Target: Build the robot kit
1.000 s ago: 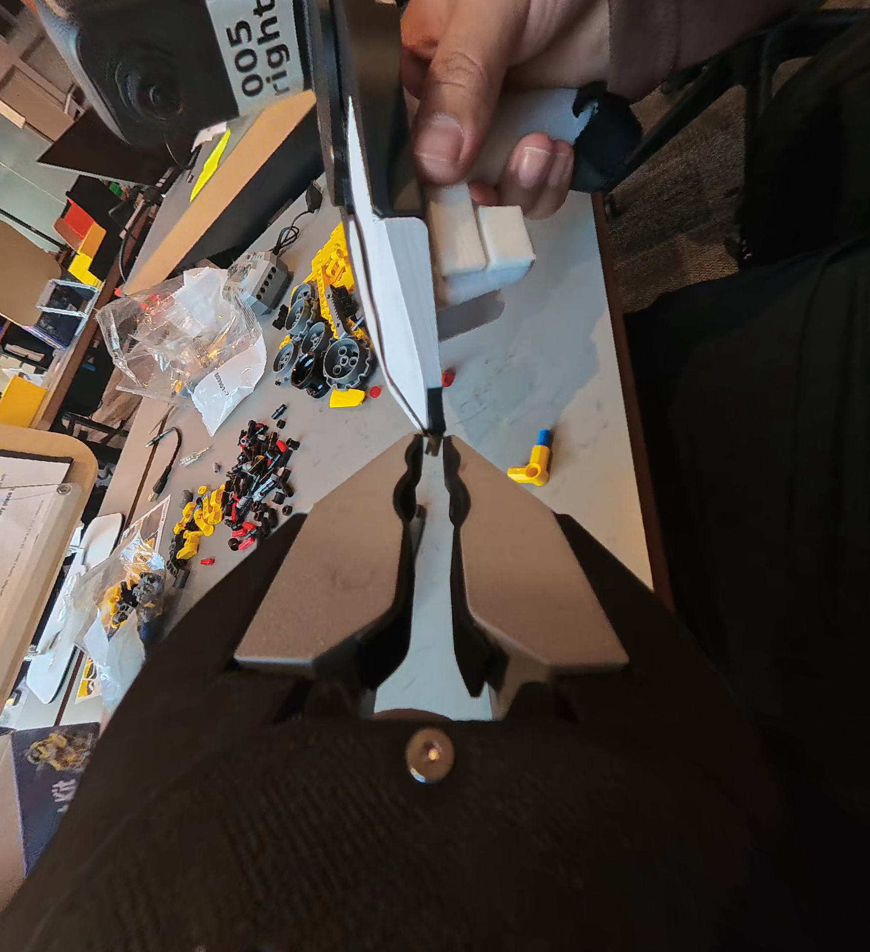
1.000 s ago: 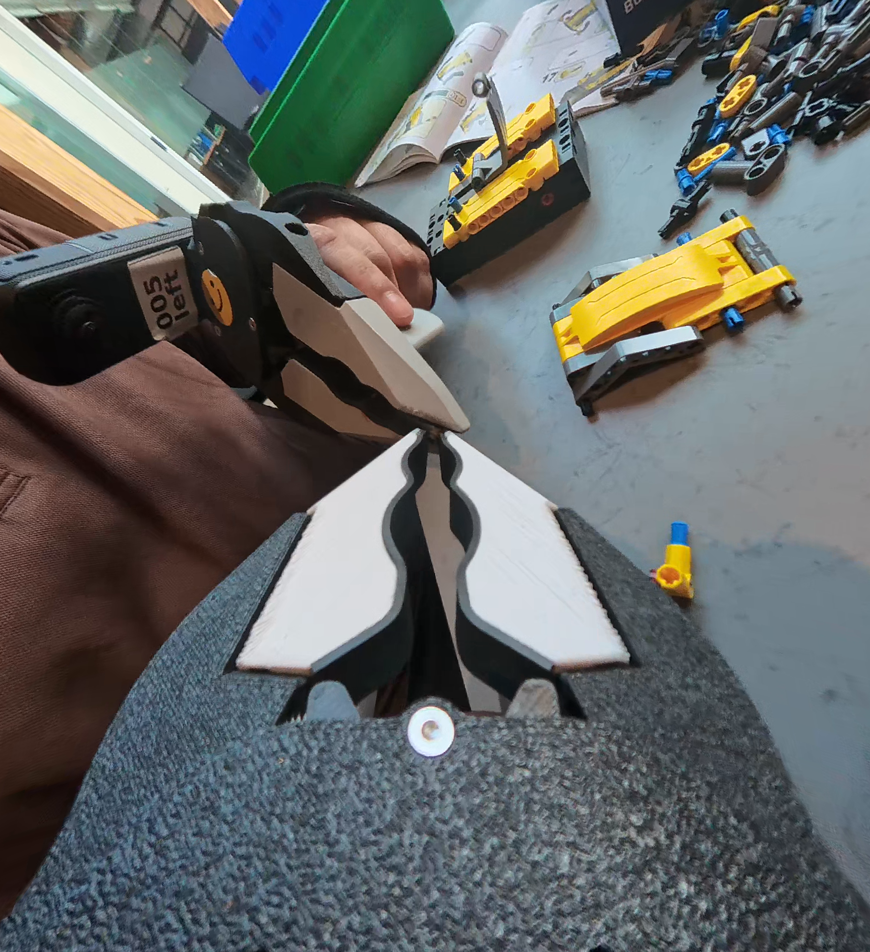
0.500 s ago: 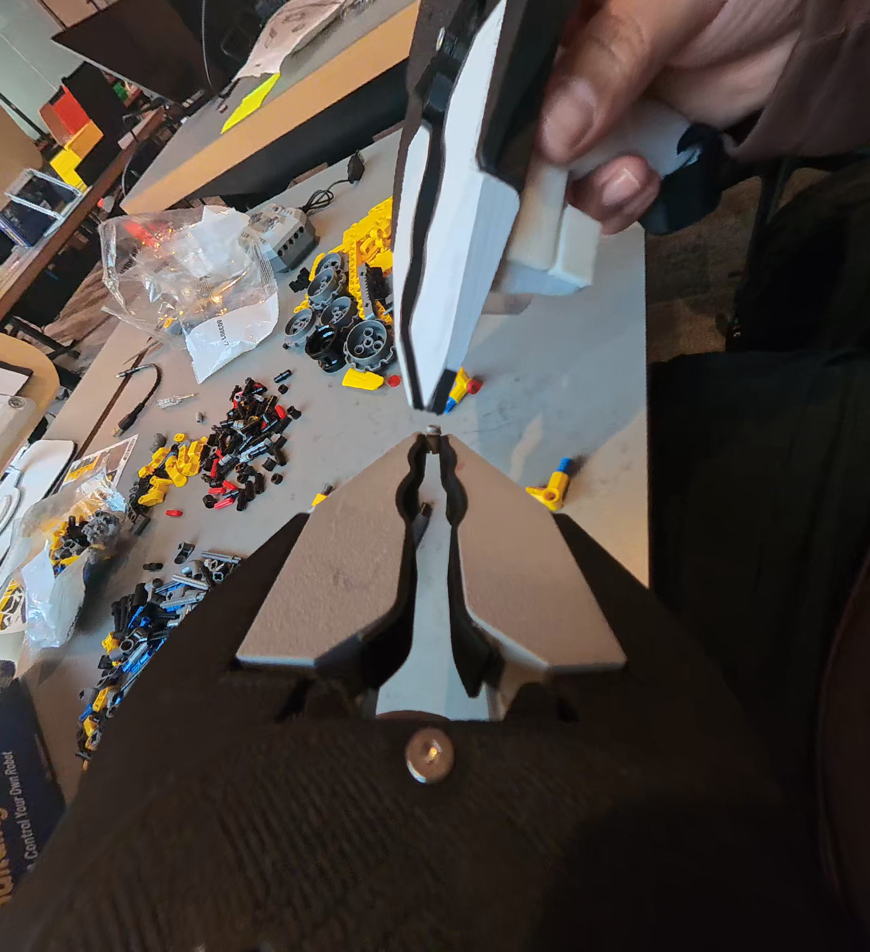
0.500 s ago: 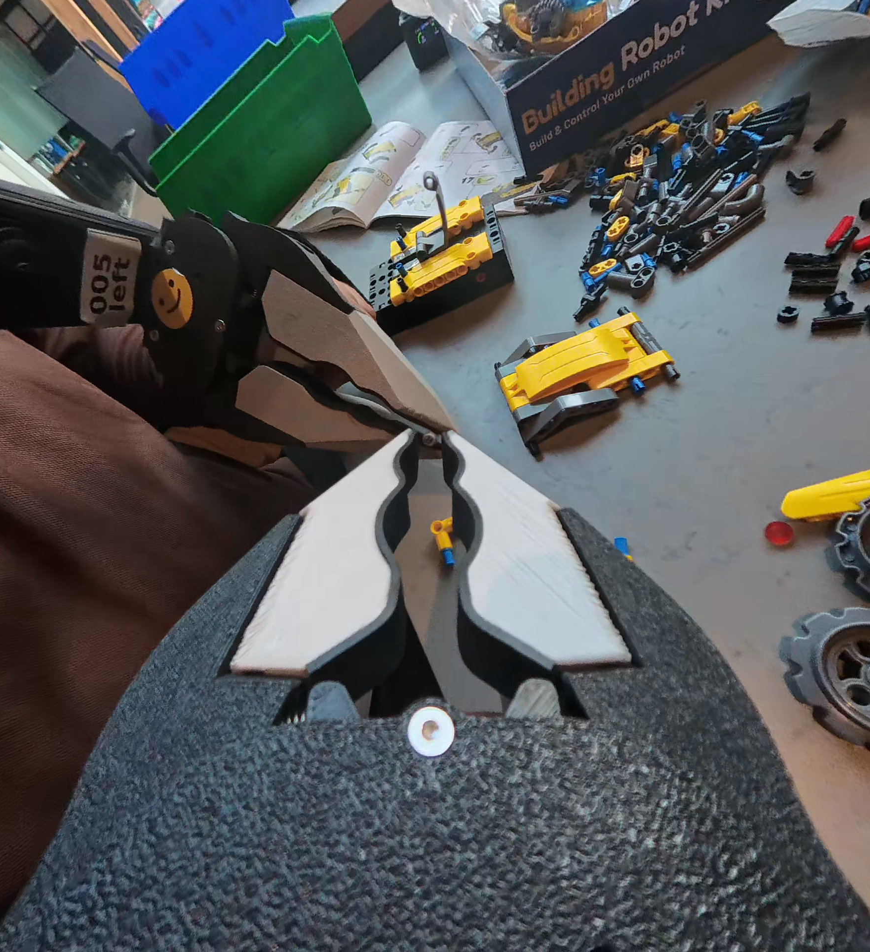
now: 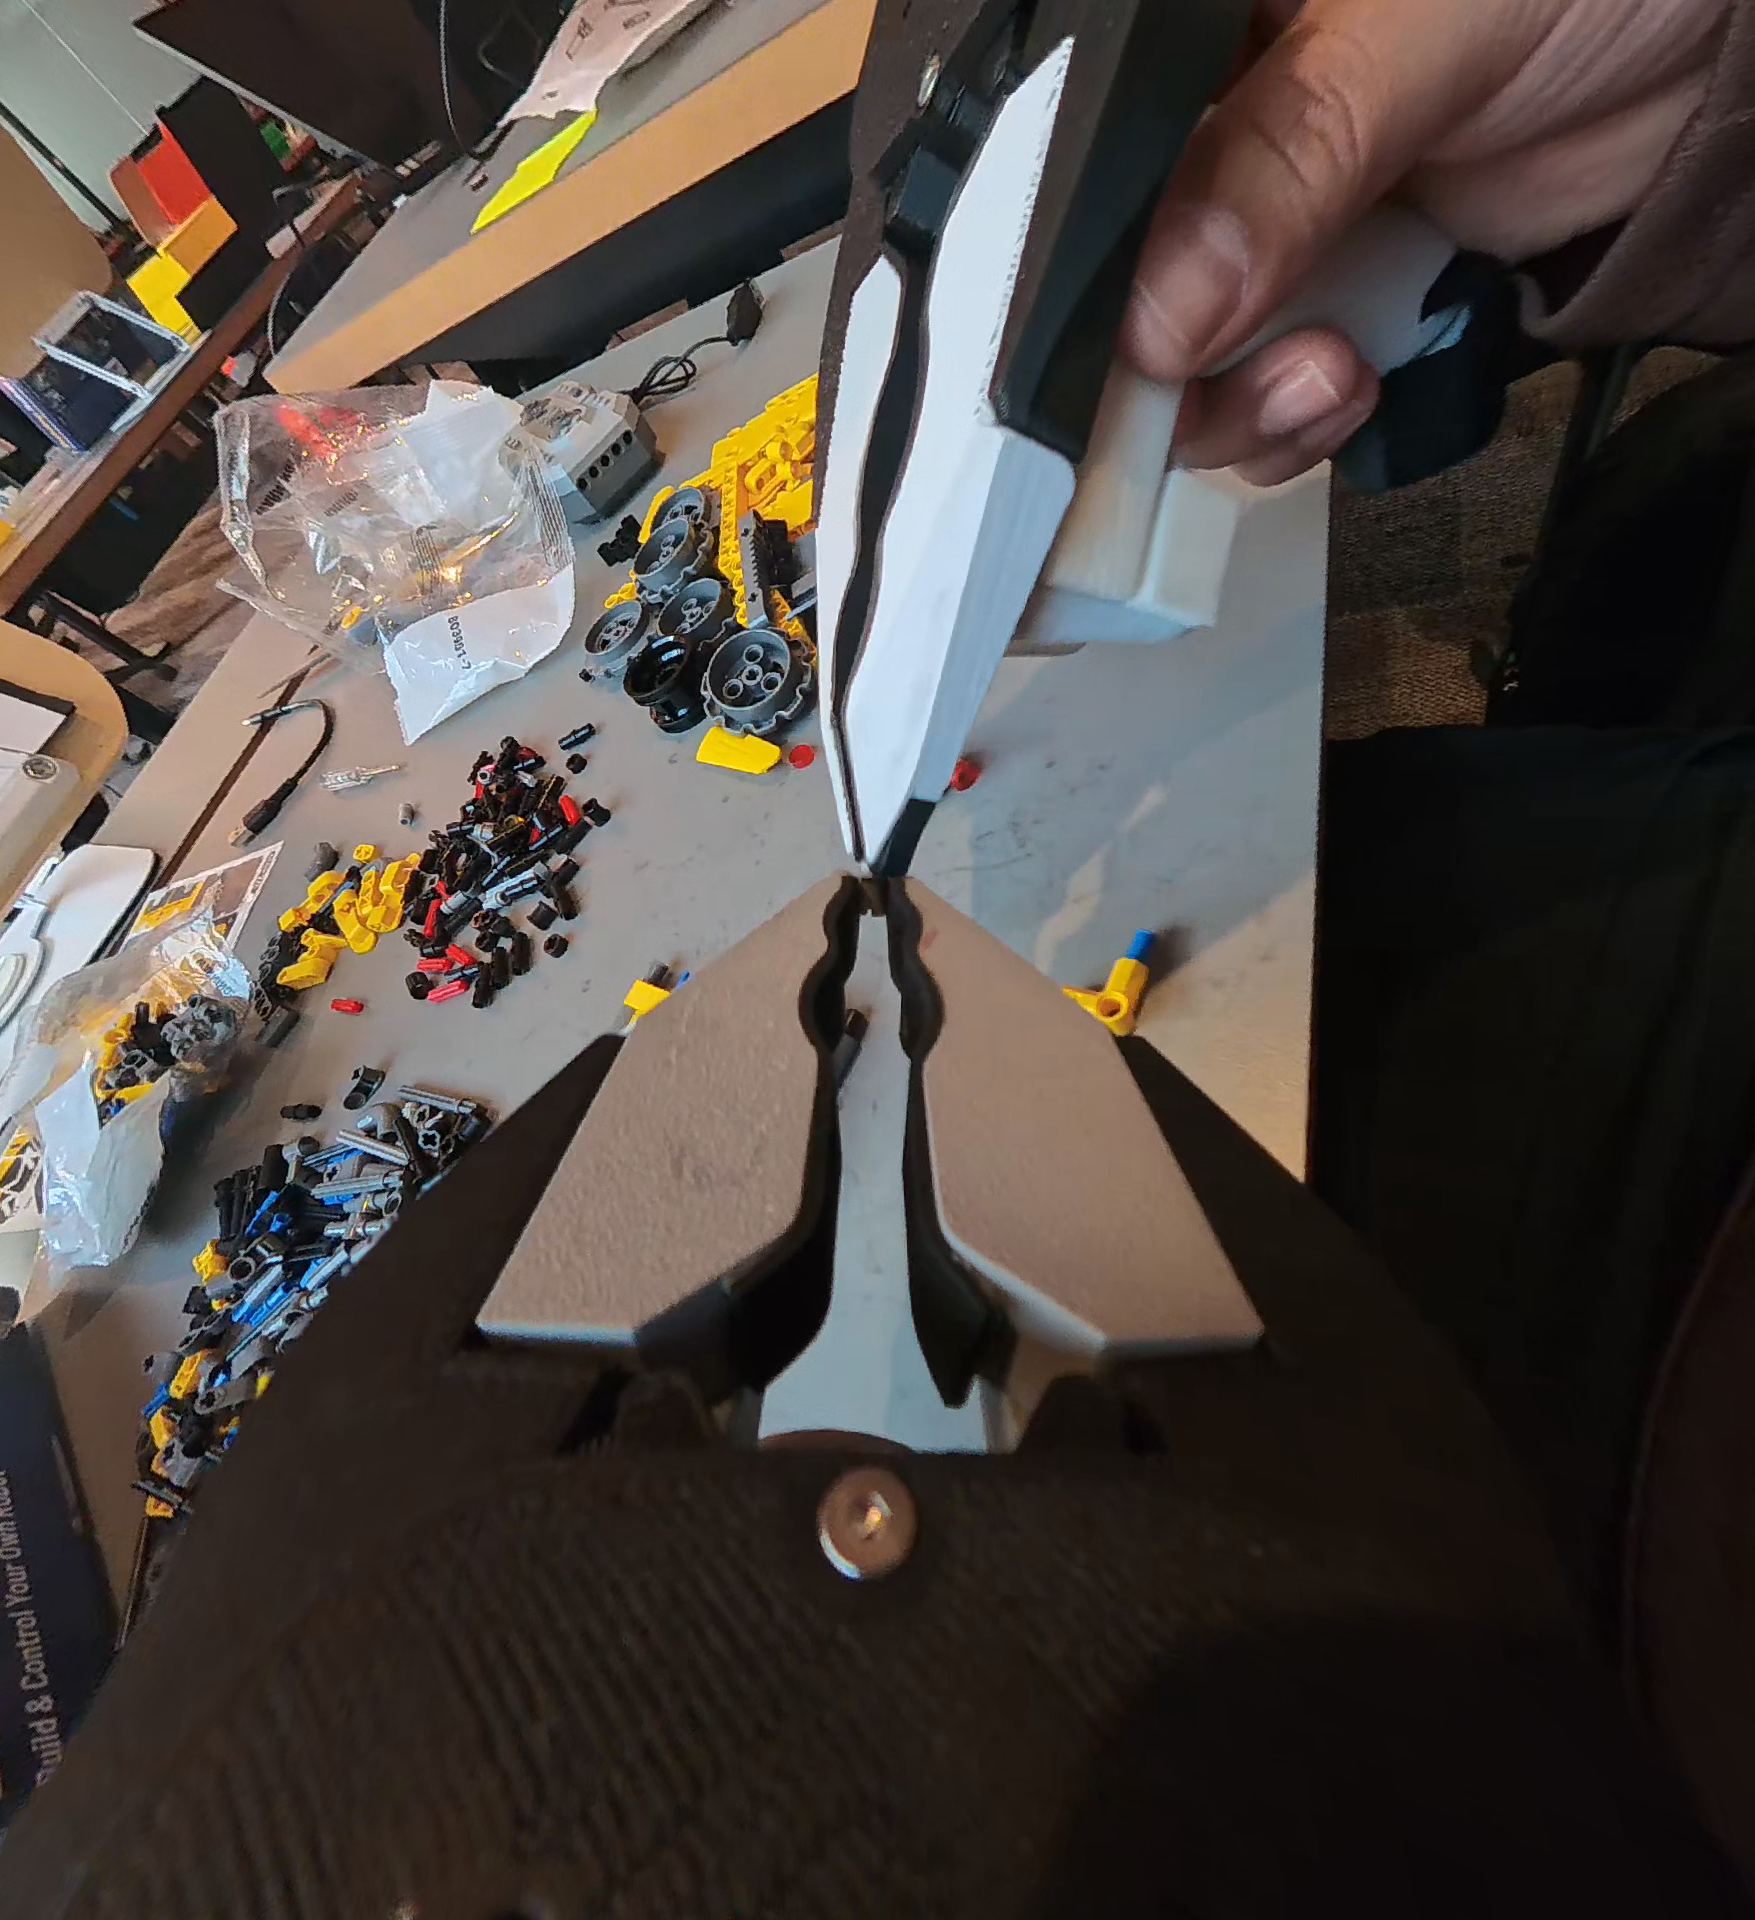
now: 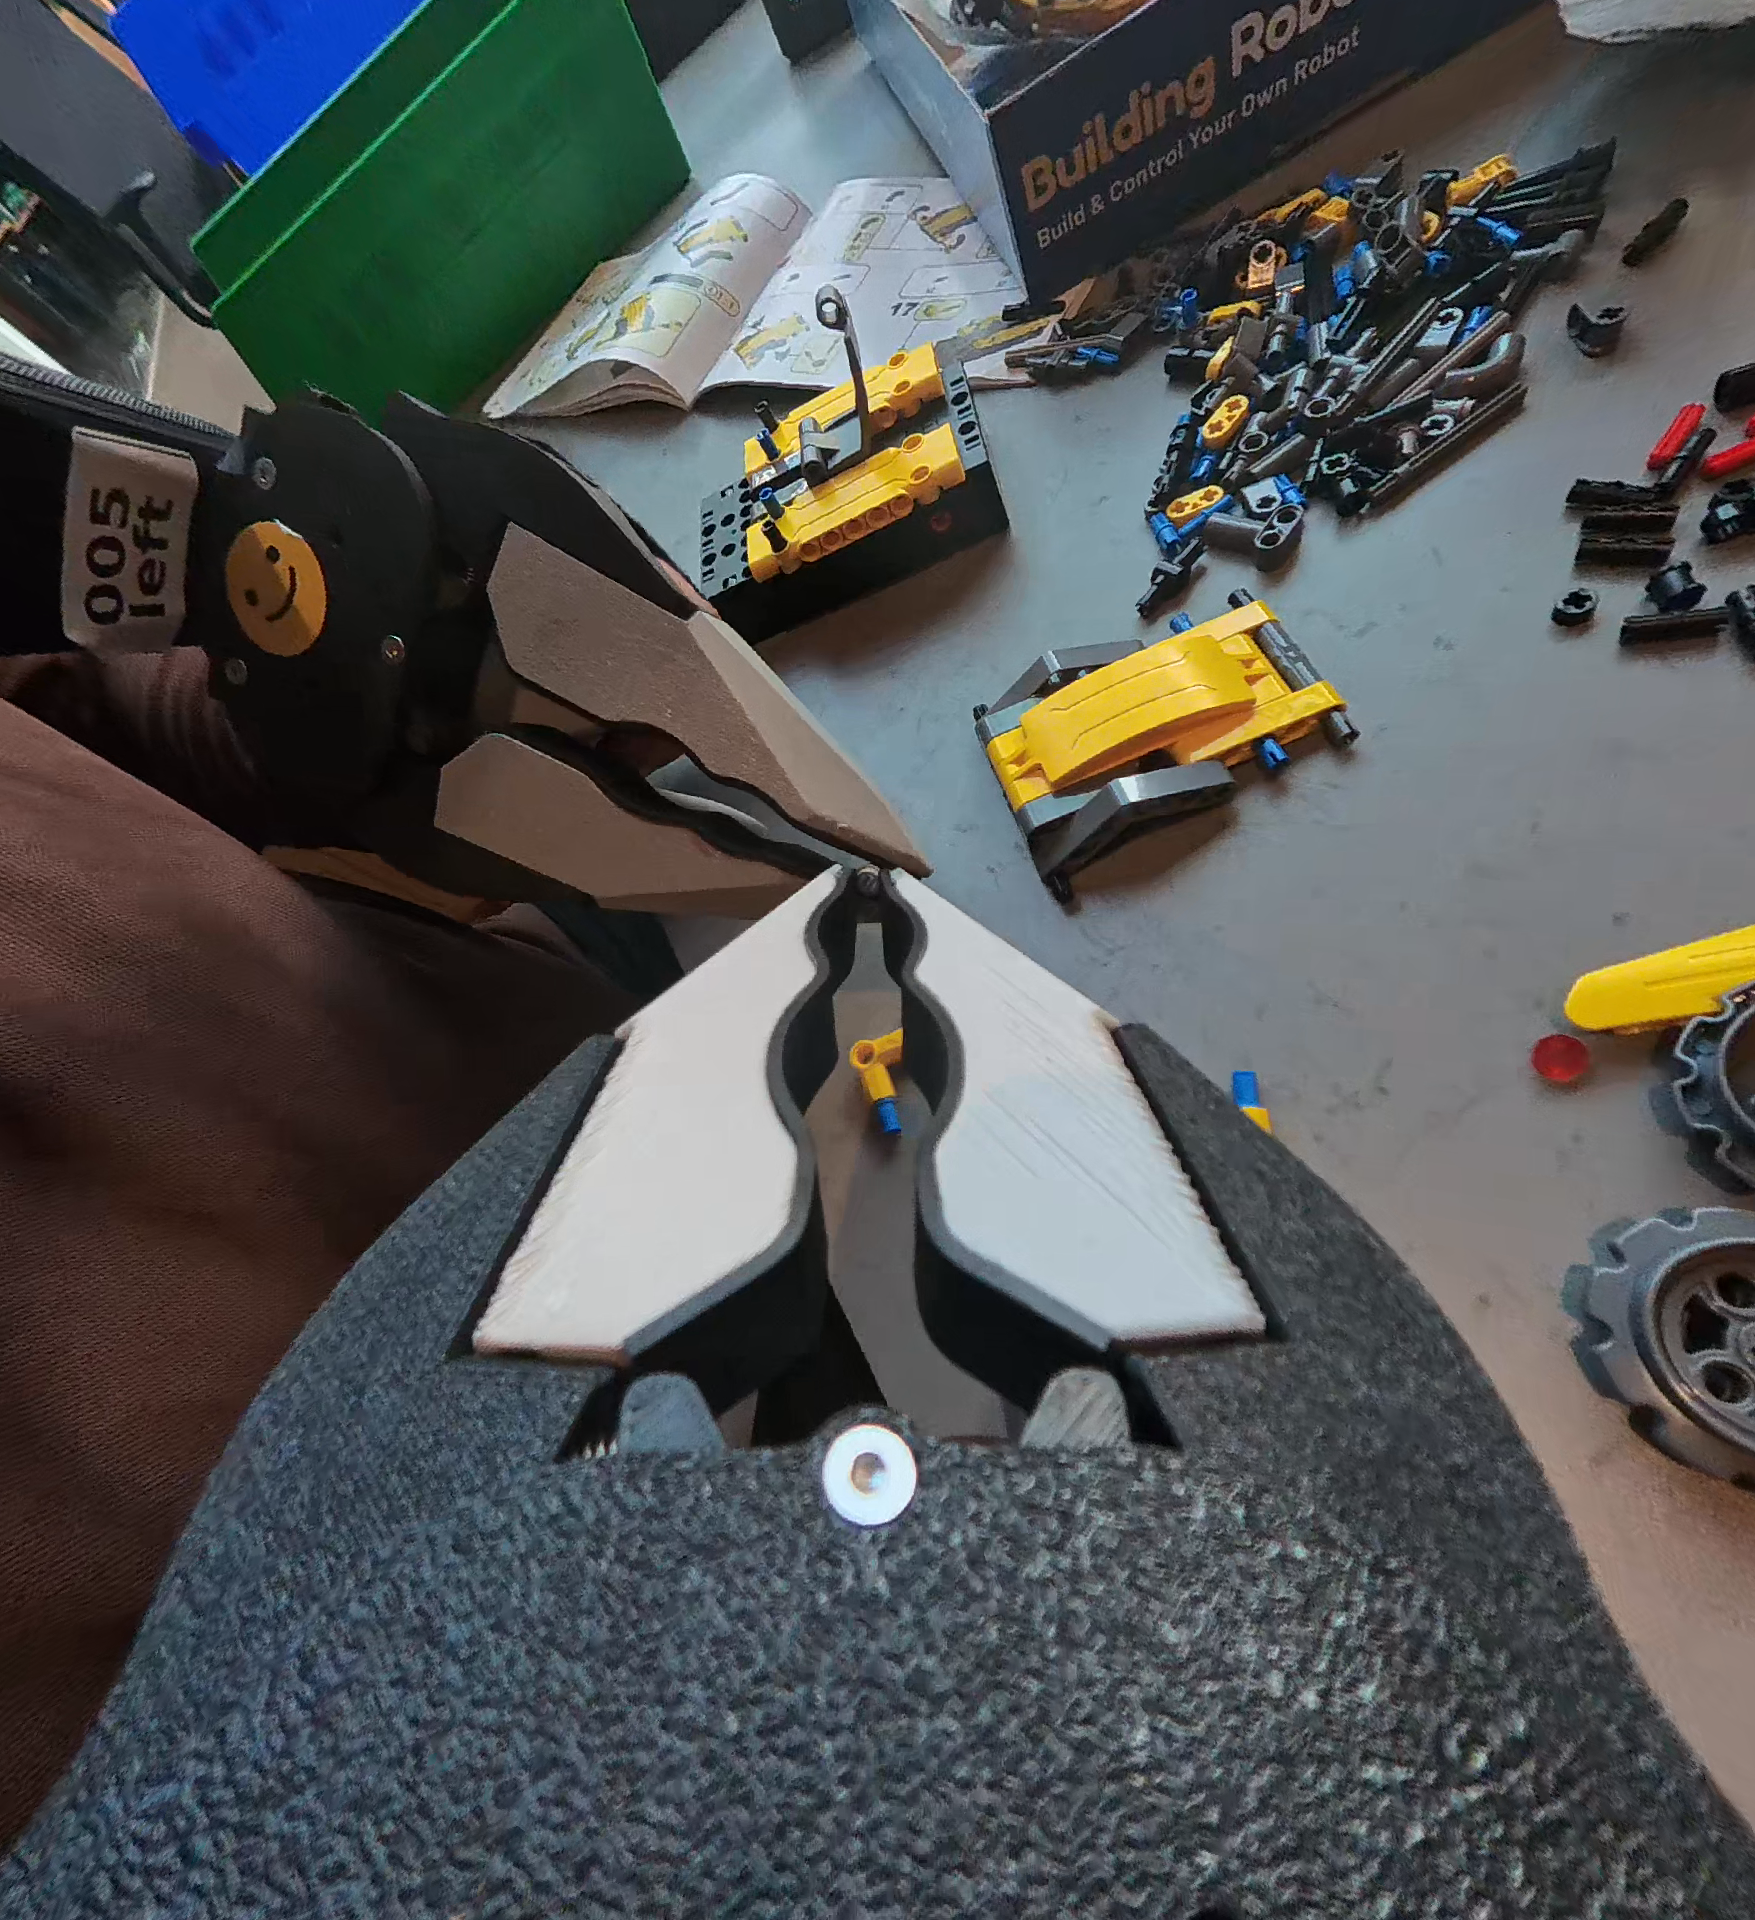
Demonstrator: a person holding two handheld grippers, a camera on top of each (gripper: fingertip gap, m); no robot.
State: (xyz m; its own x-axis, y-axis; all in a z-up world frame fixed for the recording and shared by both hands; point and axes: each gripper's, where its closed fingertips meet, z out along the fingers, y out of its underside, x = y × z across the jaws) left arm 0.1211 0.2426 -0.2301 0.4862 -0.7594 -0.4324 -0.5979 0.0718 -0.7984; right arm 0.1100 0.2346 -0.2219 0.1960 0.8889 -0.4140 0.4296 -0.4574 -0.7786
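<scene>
Pin (image 6: pixel 865 881), small, dark, above table (image 6: pixel 1424 935) edge; right gripper (image 6: pixel 865 889) pinching it; left gripper (image 5: pixel 868 898) tip-to-tip, pinching other end, we judge; yellow-blue connector (image 6: pixel 878 1081) lying below.

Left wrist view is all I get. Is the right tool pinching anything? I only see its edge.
Observer: Yes. A tiny dark peg sits between the right tool's tips, and the left tool's tips meet it there too.
Operator: Is there a picture book for building somewhere?
Observer: Yes, an open booklet lies on the grey table, in front of a green bin.
</scene>
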